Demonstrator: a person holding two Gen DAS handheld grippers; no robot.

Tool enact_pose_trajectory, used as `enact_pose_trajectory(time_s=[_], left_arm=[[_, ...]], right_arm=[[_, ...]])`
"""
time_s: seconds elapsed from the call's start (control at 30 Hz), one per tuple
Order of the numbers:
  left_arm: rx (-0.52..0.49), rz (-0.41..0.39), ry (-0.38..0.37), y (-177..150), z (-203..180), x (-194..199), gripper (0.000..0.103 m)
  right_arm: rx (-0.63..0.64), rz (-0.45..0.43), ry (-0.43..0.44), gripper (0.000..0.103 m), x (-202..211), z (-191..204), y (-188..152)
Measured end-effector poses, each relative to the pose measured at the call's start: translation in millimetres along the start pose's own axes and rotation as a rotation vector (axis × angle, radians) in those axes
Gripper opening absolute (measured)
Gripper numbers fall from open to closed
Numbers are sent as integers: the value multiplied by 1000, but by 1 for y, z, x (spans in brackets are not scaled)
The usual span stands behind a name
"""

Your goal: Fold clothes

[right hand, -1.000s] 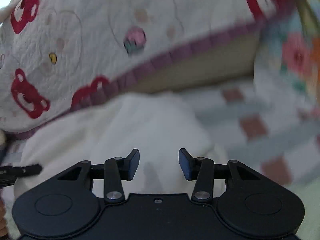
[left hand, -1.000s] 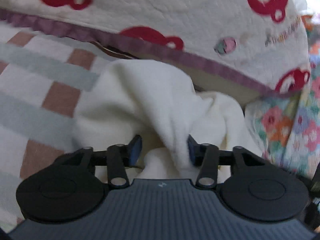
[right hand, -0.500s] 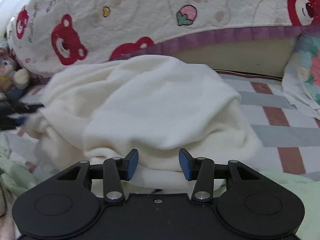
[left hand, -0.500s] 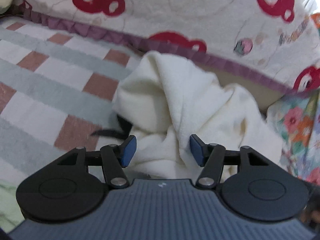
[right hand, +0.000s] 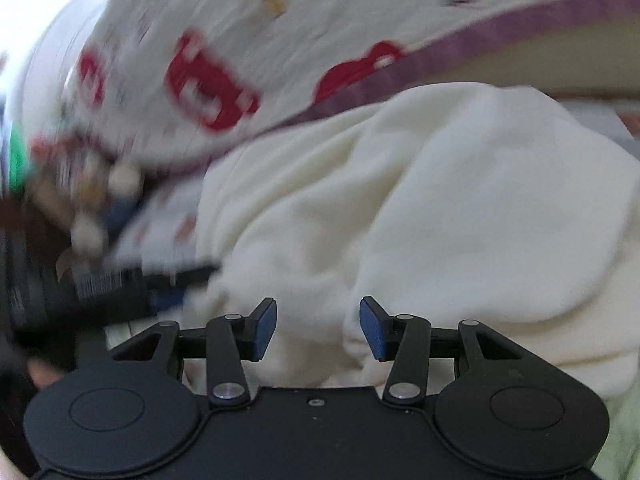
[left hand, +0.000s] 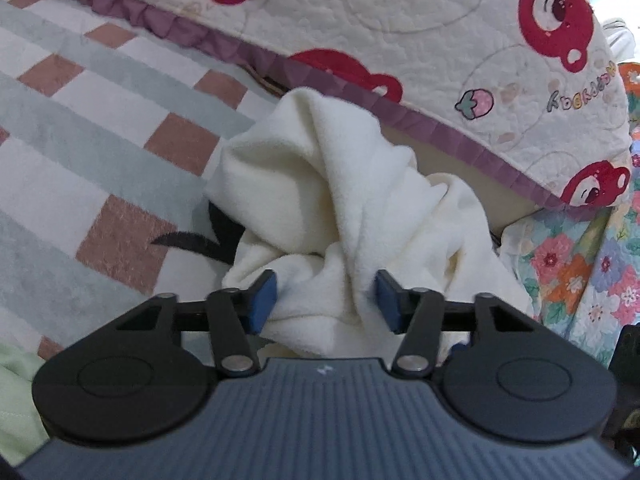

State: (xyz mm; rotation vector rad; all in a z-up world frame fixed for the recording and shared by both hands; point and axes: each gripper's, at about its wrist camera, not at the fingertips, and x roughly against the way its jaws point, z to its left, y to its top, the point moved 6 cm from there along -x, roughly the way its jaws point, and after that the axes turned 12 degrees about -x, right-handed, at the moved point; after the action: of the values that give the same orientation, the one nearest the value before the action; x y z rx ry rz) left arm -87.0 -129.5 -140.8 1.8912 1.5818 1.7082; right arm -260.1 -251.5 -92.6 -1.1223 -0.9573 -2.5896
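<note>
A cream fleece garment (left hand: 352, 200) lies crumpled on the checked bed cover, against a bear-print quilt. My left gripper (left hand: 326, 300) has a thick bunch of the fleece between its blue pads, which touch it on both sides while the jaws are closing. In the blurred right wrist view the same garment (right hand: 460, 208) fills the middle. My right gripper (right hand: 318, 328) hovers over its near edge, its jaws opening with no fold pinched between them. The left gripper's fingers (right hand: 172, 296) show as a dark blur at the left of that view.
A quilt with red bears and a purple frill (left hand: 400, 20) rises behind the garment. A checked pink, grey and white cover (left hand: 80, 140) spreads to the left. A floral cloth (left hand: 580, 264) lies to the right, pale green fabric (left hand: 16, 392) at the near left.
The left gripper drew back from the quilt early on, then held still with the fleece between its pads. The right gripper swung left and tilted, so its view is now blurred.
</note>
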Motion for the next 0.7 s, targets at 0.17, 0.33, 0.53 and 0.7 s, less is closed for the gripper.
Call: enact_pose_trajectory(time_s=[0.17,0.33,0.53,0.7], left_arm=[[-18,-5,-2,1,-3,0,19],[-53,-69,24,6,-3,13,14],[-48,-31,138,1,17,13,9],[-41,-18,142,-6,23,14,9]], right_arm=[[101,50,48,52,-17,35,-3],[225,87,-27,56,-41,49,-9],[461,135,-131,56,-77,61,-32],[661,59,-294,24,-101,54,-39]])
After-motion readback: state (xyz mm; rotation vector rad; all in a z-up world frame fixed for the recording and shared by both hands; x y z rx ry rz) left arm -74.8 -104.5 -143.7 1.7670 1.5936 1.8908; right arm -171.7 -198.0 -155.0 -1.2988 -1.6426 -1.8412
